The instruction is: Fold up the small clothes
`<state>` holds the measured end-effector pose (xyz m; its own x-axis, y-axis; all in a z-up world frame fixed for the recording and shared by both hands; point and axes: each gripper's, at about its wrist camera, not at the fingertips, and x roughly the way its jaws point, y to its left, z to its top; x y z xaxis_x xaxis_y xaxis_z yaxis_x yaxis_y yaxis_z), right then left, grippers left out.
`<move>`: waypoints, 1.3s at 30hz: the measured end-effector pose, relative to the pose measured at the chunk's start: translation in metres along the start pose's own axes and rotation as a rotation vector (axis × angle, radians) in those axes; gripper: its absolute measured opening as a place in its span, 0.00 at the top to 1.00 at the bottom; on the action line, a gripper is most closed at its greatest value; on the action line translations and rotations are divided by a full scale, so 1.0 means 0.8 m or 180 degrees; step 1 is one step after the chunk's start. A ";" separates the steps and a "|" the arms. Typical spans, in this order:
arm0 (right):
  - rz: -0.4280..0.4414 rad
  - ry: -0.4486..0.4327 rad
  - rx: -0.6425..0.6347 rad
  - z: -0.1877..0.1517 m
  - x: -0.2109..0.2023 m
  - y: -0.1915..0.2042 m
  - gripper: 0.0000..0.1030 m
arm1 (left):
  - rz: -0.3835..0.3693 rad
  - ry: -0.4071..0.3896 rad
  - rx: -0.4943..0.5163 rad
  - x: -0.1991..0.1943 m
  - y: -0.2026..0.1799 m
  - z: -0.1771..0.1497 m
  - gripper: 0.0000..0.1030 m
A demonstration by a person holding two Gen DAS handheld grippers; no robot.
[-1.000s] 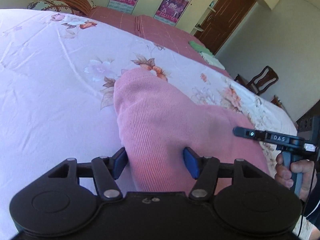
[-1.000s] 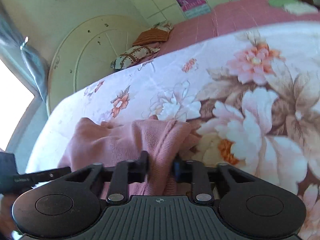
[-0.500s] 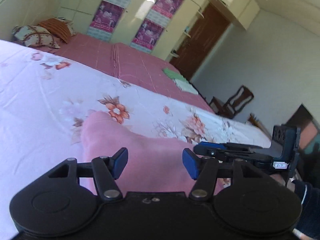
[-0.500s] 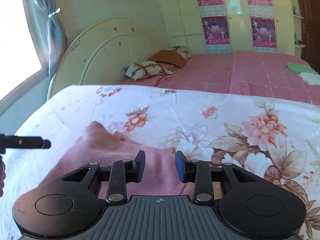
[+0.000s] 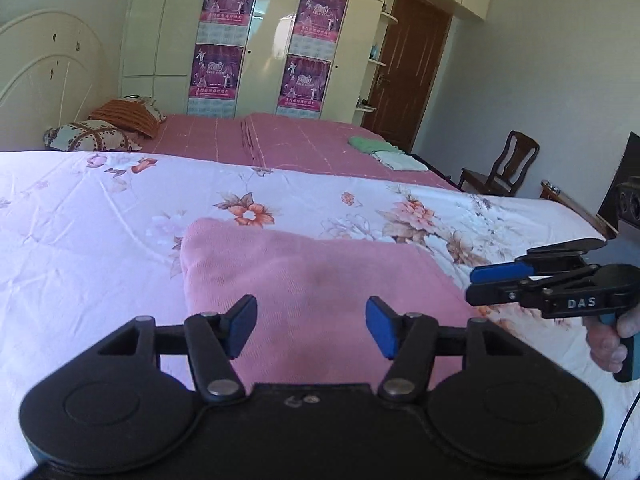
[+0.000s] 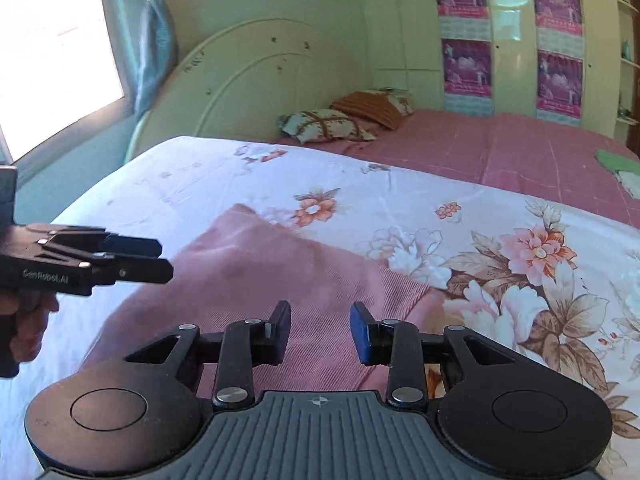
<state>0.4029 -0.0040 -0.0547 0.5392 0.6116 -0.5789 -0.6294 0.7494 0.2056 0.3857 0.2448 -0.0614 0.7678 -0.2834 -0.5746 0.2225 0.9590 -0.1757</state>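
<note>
Two tools: both are up in the air over the bed, and both hold nothing.
Left tool (image 5: pixel 311 327): its blue pads are wide apart. It hangs just above the near edge of the pink cloth (image 5: pixel 316 280) and does not touch it.
Pink cloth: it lies flat on the flowery sheet (image 5: pixel 100 216) of the bed, right in front of both tools. It looks folded into a neat block, with a rounded corner at the far left.
Which way it points: in the left view its long side seems to run left to right, across the tools. The far edge slants a little, lower on the right. I cannot tell which end is the top of the garment.
Right tool (image 6: pixel 320 332): its pads are apart too, a bit less wide. It hangs over the right end of the cloth.
Step in hand: I think the fold is laid and the tools let go.
How to do it well: lift straight up, so no pad drags the cloth. For another fold, pinch two corners on the same edge and move both hands together.
</note>
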 end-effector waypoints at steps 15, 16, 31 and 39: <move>-0.0187 0.0178 0.0183 -0.074 -0.053 0.021 0.89 | 0.0527 0.0366 -0.0117 -0.041 0.007 -0.089 0.43; -0.0116 0.0214 0.0208 -0.080 -0.057 0.025 0.89 | 0.0545 0.0426 -0.0168 -0.041 0.007 -0.097 0.43; -0.0612 0.0199 0.0593 -0.125 -0.143 0.073 0.70 | 0.0899 0.0018 -0.0256 -0.163 -0.107 -0.129 0.00; -0.0963 -0.0088 0.0508 -0.155 -0.245 0.140 0.00 | 0.1029 -0.0186 -0.0200 -0.243 -0.200 -0.136 0.00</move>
<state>0.1570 -0.0713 -0.0160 0.7044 0.3607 -0.6113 -0.3444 0.9268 0.1500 0.1356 0.1459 -0.0082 0.8261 0.0382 -0.5623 -0.0744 0.9964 -0.0417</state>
